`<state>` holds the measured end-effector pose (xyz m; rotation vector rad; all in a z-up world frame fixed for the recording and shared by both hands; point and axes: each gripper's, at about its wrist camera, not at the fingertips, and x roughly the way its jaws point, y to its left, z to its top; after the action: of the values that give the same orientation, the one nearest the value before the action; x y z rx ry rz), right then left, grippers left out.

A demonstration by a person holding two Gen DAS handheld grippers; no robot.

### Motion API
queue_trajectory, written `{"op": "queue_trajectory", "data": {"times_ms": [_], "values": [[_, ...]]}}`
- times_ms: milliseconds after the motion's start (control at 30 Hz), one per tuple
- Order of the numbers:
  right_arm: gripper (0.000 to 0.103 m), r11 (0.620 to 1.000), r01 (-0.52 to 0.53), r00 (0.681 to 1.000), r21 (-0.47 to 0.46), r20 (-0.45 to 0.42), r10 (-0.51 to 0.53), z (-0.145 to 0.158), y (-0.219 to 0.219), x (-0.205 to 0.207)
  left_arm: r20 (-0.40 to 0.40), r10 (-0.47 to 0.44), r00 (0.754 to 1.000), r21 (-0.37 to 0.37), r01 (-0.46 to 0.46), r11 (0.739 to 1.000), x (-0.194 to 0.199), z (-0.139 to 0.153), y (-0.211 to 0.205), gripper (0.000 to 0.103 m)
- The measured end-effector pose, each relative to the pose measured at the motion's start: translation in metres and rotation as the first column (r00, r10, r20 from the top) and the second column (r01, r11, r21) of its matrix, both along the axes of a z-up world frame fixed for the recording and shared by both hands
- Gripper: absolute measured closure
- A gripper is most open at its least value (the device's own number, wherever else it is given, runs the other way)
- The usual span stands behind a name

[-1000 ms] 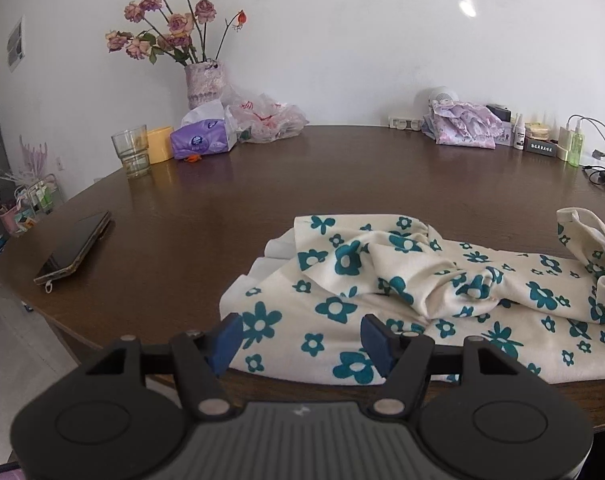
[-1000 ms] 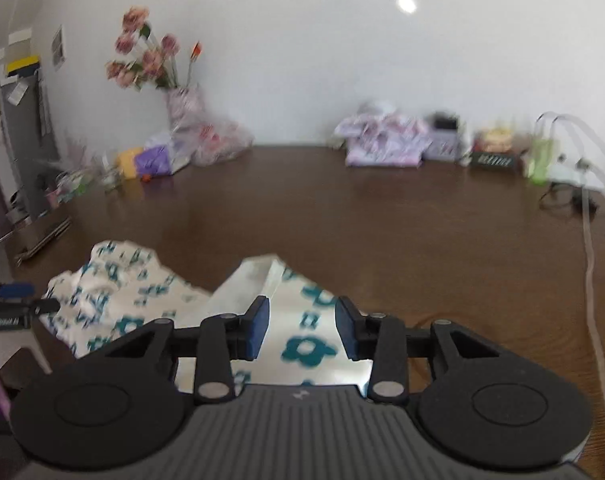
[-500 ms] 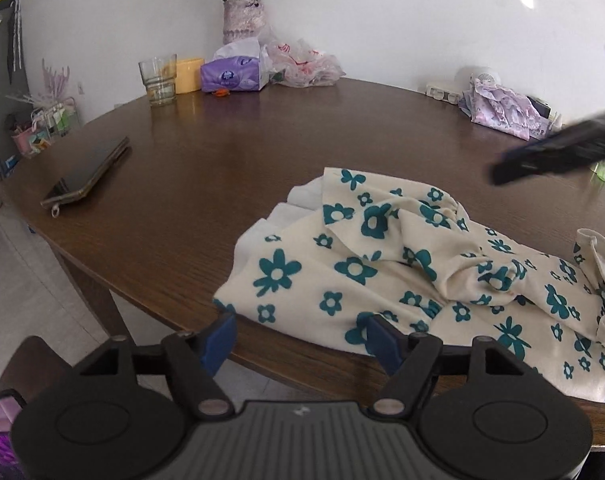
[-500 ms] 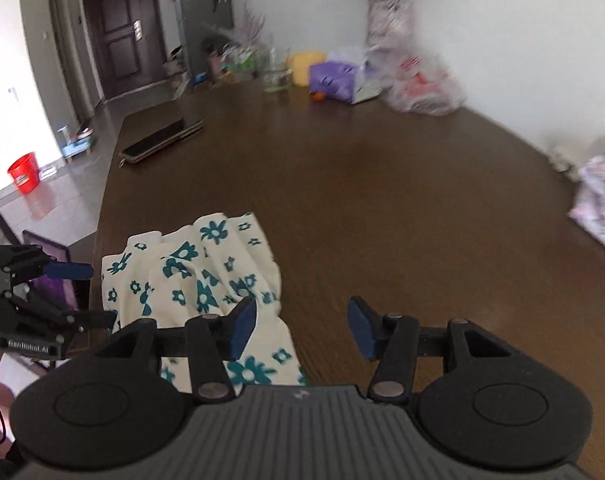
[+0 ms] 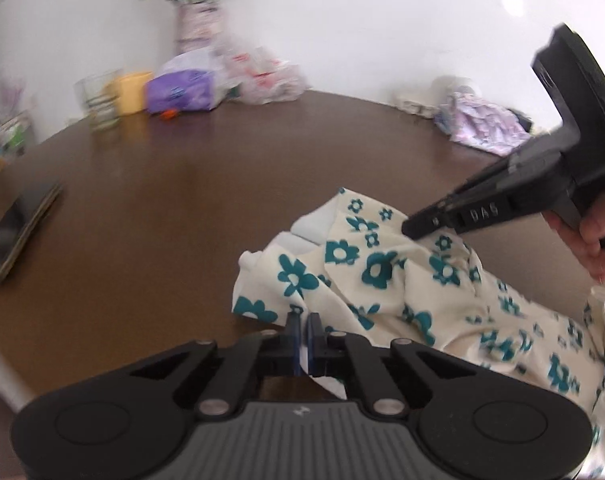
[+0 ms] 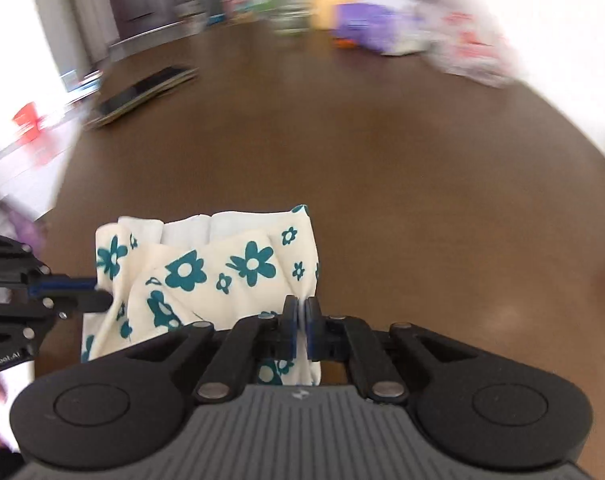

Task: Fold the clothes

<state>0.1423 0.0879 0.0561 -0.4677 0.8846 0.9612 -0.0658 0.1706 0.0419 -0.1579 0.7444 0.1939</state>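
Observation:
A cream garment with teal flowers (image 5: 386, 276) lies crumpled near the front edge of the brown table (image 5: 182, 200). My left gripper (image 5: 302, 326) is shut on the garment's near left edge. My right gripper (image 6: 301, 312) is shut on the garment's (image 6: 222, 268) edge at its far corner. In the left wrist view the right gripper (image 5: 418, 226) comes in from the right, held by a hand. In the right wrist view the left gripper (image 6: 98, 294) pinches the cloth at the left.
A phone (image 5: 18, 228) lies at the table's left edge. A glass (image 5: 98, 104), a yellow cup (image 5: 132, 90), a purple tissue pack (image 5: 182, 90), a flower vase (image 5: 196, 28) and plastic bags (image 5: 270, 76) stand at the back. A purple bundle (image 5: 482, 122) is back right.
Both grippers went from open to shut on the garment's edge. The right gripper swung round to face left across the table. The cloth is bunched up between them.

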Motion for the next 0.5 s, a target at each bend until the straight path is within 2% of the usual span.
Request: {"op": "queue_trajectory", "data": {"times_ms": [100,167,267,367,400,467,500], "values": [[0.101,0.978,0.206,0.978,0.021,0.015,-0.206,0.006,-0.039,0.033,0.005,-0.137,0.990,0.031,0.137,0.990,0.080,0.008,-0.013,0.101],[0.101,0.936,0.348,0.937,0.054,0.018,-0.349,0.013,-0.078,0.056,0.007,-0.213,0.977,0.065,0.212,0.975,0.128,0.010,-0.045,0.101],[0.101,0.832,0.545,0.836,0.103,0.001,-0.548,0.020,-0.142,0.087,0.005,-0.323,0.946,0.115,0.320,0.940,0.201,0.013,-0.092,0.101],[0.101,0.717,0.688,0.722,0.111,-0.010,-0.692,0.021,-0.198,0.108,-0.003,-0.429,0.903,0.165,0.423,0.891,0.273,0.015,-0.139,0.100],[0.101,0.681,0.725,0.685,0.103,-0.009,-0.728,0.019,-0.215,0.113,-0.010,-0.451,0.893,0.154,0.447,0.881,0.290,0.014,-0.150,0.097],[0.100,0.610,0.788,0.613,0.083,-0.014,-0.790,0.011,-0.244,0.121,-0.022,-0.472,0.881,0.094,0.472,0.877,0.302,0.012,-0.160,0.083],[0.096,0.599,0.795,0.603,0.095,-0.014,-0.798,0.012,-0.254,0.117,-0.015,-0.479,0.878,0.075,0.478,0.875,0.298,0.014,-0.159,0.079]]}}
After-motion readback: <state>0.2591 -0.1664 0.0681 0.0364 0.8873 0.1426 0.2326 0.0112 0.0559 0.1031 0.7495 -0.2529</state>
